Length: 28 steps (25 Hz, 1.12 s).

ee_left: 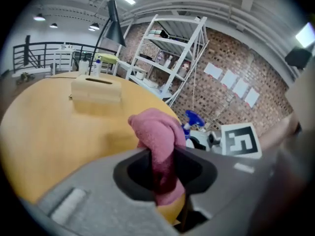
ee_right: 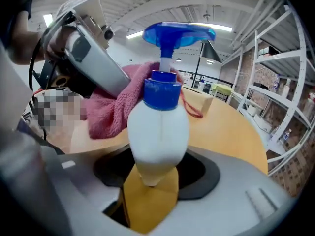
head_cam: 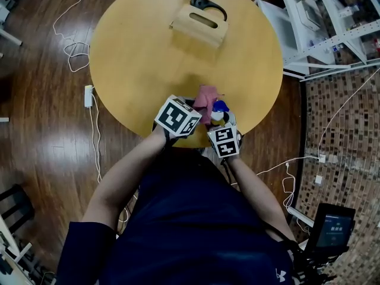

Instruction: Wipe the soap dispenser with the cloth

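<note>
In the left gripper view a pink cloth is pinched between the jaws of my left gripper, bunched above them. My right gripper is shut on the lower body of a white soap dispenser with a blue pump head, upright between its jaws. The cloth hangs just left of the bottle's neck, close to or touching it. In the head view both grippers meet over the near edge of the round wooden table, with the cloth beside the dispenser.
A wooden tissue box and a black lamp base stand at the table's far side. White metal shelving is at the right. Cables and a power strip lie on the floor to the left.
</note>
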Motion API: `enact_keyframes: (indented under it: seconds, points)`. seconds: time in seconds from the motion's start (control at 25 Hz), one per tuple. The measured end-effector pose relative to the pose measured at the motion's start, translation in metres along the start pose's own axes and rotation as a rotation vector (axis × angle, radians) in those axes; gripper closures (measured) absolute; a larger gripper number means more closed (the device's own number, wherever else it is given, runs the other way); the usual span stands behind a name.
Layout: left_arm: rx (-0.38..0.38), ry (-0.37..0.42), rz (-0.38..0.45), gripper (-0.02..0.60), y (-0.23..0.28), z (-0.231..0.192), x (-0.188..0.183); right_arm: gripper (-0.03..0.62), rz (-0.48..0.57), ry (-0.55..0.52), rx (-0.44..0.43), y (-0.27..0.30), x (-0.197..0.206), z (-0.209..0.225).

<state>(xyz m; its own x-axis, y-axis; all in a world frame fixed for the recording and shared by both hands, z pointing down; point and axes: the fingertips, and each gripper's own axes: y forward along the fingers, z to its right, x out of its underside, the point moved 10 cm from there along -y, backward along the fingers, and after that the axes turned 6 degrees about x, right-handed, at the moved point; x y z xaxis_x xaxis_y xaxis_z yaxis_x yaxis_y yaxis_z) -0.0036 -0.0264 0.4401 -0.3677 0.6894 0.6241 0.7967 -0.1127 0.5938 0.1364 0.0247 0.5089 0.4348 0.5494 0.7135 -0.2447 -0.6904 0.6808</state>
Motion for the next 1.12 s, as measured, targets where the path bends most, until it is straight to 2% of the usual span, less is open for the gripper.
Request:
enact_keyframes:
  seconds: [0.08,0.16,0.24,0.36,0.44,0.52,0.64,0.68,0.76,0.84,0.92,0.96,1.04,1.12]
  points:
    - [-0.068,-0.054,0.032,0.488,-0.009,-0.017,0.001,0.338,-0.002,-0.006,0.010,-0.001,0.001,-0.003]
    - [-0.058,-0.126,0.085,0.489,-0.024,-0.024,-0.003,0.338,-0.002,0.015,0.027,-0.001,0.000,-0.004]
    - [0.020,-0.164,0.100,0.489,-0.030,-0.012,-0.004,0.338,0.003,0.052,0.042,-0.002,0.000,-0.004]
    - [0.160,-0.179,0.070,0.488,-0.012,0.016,0.005,0.339,0.008,0.083,0.065,-0.005,0.001,-0.006]
    - [0.209,-0.206,0.087,0.489,0.003,0.022,0.012,0.341,0.007,0.094,0.072,-0.004,0.000,-0.007]
    - [0.171,-0.208,0.101,0.489,0.006,0.015,0.016,0.342,0.005,0.098,0.067,-0.004,0.000,-0.006]
    - [0.036,-0.189,0.096,0.489,-0.005,-0.015,0.015,0.342,0.009,0.046,0.032,-0.004,0.000,-0.007]
    - [0.022,-0.176,0.093,0.489,-0.011,-0.025,0.012,0.342,0.015,0.006,0.006,-0.004,0.000,-0.007]
    - [0.057,-0.105,0.060,0.489,-0.023,-0.035,-0.002,0.342,0.030,-0.089,-0.080,-0.003,0.001,-0.005]
    - [0.120,0.045,-0.022,0.489,-0.028,-0.031,-0.020,0.342,0.028,-0.158,-0.204,0.000,0.001,0.003]
    - [0.173,0.216,-0.145,0.489,-0.022,-0.020,-0.031,0.341,0.001,-0.216,-0.325,0.005,-0.001,0.010]
    - [0.199,0.278,-0.205,0.489,-0.015,-0.014,-0.032,0.339,-0.019,-0.251,-0.369,0.007,-0.004,0.012]
    - [0.244,0.312,-0.280,0.488,-0.004,-0.005,-0.028,0.331,-0.054,-0.314,-0.399,0.008,-0.010,0.013]
    - [0.247,0.246,-0.272,0.488,-0.002,-0.003,-0.023,0.243,-0.065,-0.285,-0.357,0.002,-0.016,0.016]
